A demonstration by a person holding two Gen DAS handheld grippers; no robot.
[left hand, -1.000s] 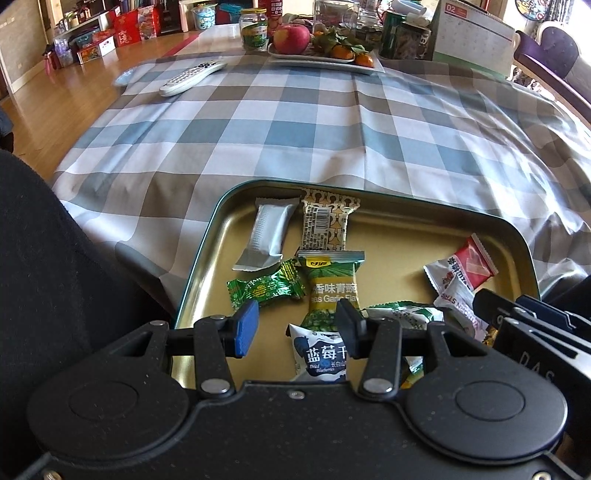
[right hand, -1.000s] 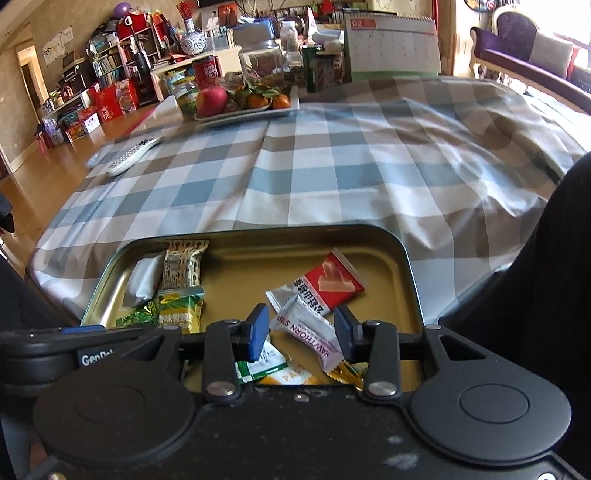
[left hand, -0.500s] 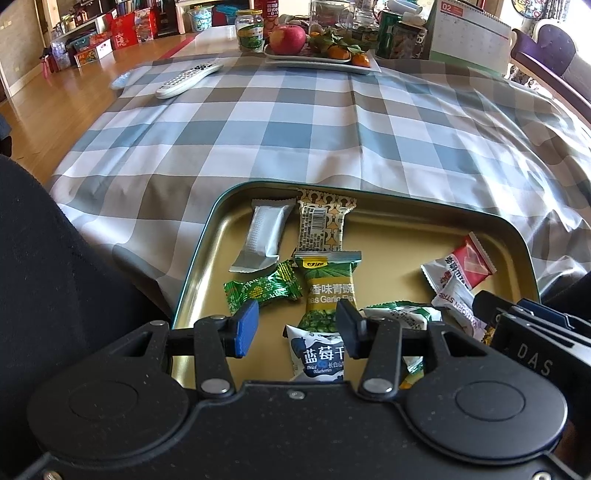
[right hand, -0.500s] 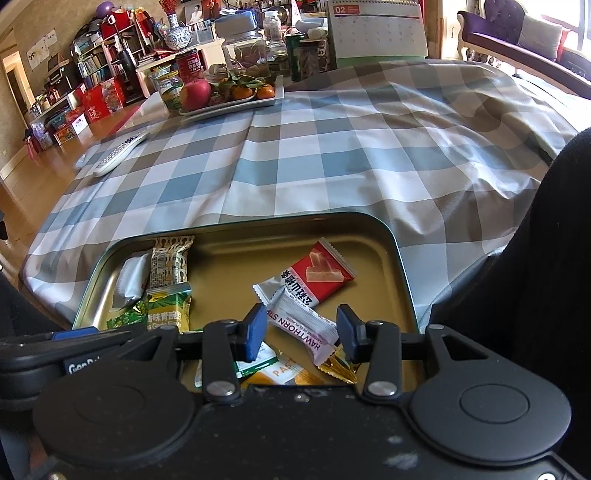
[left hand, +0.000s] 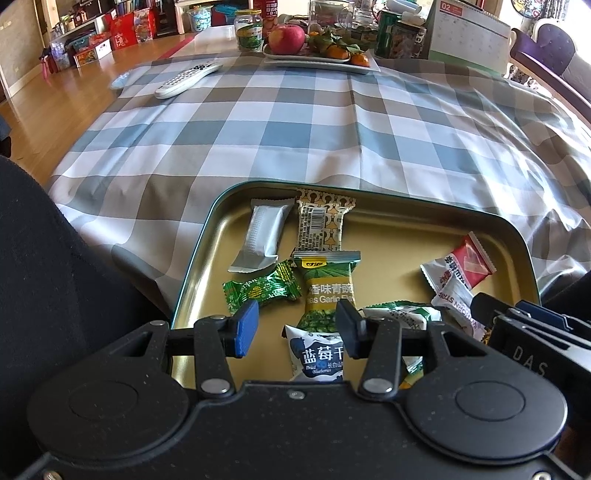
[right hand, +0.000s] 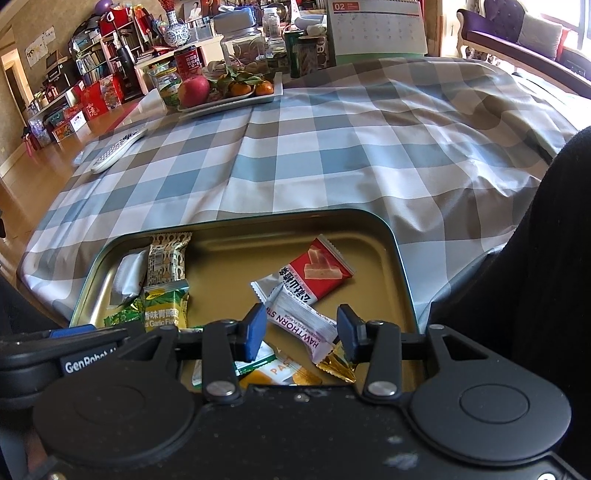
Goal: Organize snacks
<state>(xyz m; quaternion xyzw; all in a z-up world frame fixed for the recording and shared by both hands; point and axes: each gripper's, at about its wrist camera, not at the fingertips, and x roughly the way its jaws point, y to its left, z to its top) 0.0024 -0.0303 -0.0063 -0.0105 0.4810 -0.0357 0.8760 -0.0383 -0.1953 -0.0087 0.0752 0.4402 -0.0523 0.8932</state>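
Cluttered living room, wood floor, shelves of boxes at the back. Desk covered in a wrinkled blue/grey/white checked cloth [left hand: 295, 122]. Far end: flat white rectangular plate [left hand: 321, 61] with a red apple and small oranges, glass jars, a desk calendar [right hand: 376, 26], and a long white remote [left hand: 188, 75] lying on the cloth.

Near edge: shallow rounded-rectangle metal tray [left hand: 406, 221], matte gold inside, dark green rim. Snacks lie loose in it:
- plain silver foil bar [left hand: 262, 236], far left corner
- beige patterned pack with barcode [left hand: 321, 225], just beside the bar
- crinkly green twist-wrapped candy [left hand: 262, 290]
- green garlic-pea pouch [left hand: 328, 288], touching the candy
- white/blue blueberry pouch [left hand: 317, 354], nearest
- red/white wafer-type pack [right hand: 314, 273], right side
- white hawthorn strip pack [right hand: 306, 328], overlapping the red one
- gold foil piece [right hand: 338, 363] and an orange/white pack, partly hidden under the gripper body

Left gripper [left hand: 295, 328]: jaws spread, hovering over the blueberry pouch, nothing pinched. Blue pad on one finger, black on the other.

Right gripper [right hand: 301, 330]: jaws apart, hawthorn pack seen between them; pads not pressing it.

Black sleeves at both outer edges.
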